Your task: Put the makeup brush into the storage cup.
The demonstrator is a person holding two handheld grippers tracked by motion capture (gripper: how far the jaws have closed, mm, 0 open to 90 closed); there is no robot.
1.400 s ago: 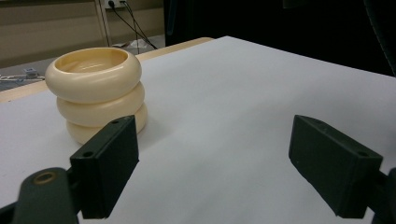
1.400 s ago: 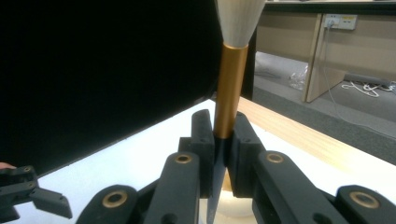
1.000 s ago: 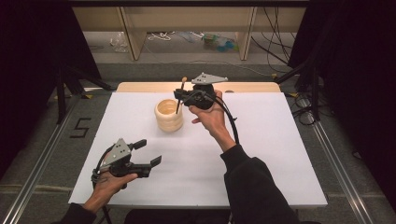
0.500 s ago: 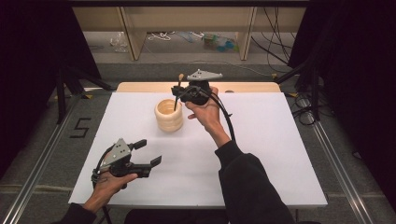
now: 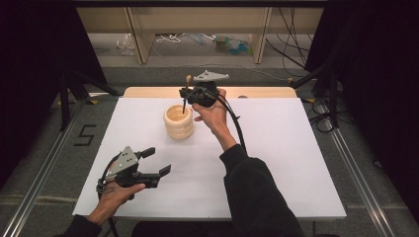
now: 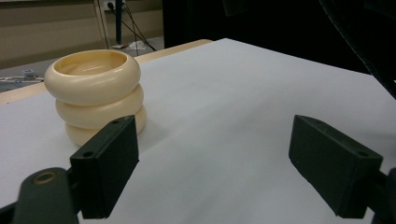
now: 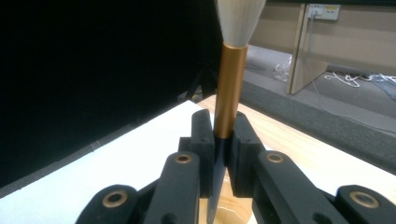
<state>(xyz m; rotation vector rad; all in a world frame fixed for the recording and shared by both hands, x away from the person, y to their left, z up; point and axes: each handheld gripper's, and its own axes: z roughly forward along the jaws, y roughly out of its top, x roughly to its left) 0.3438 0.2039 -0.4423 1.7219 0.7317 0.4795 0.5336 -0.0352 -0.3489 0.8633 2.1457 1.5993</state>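
Observation:
A cream ribbed cup (image 5: 179,121) stands on the white table top (image 5: 276,148), left of centre toward the back. My right gripper (image 5: 187,94) hovers just above the cup's far rim, shut on a brush (image 5: 184,102) held upright. The brush's black handle tip points down over the cup's mouth. In the right gripper view its copper ferrule (image 7: 230,88) and pale bristles rise from between the pads of the right gripper (image 7: 223,135). My left gripper (image 5: 157,160) rests open and holds nothing near the front left. In the left gripper view the cup (image 6: 93,88) sits beyond the left gripper (image 6: 219,163).
A bare wooden strip (image 5: 257,92) runs along the table's back edge. Metal rails (image 5: 356,168) flank the table on the floor. Cables (image 5: 321,118) lie at the right, and shelf legs (image 5: 138,39) and clutter stand behind.
My right gripper has carried the brush a little to the left, so the handle tip now hangs over the cup's mouth. The left gripper has stayed put.

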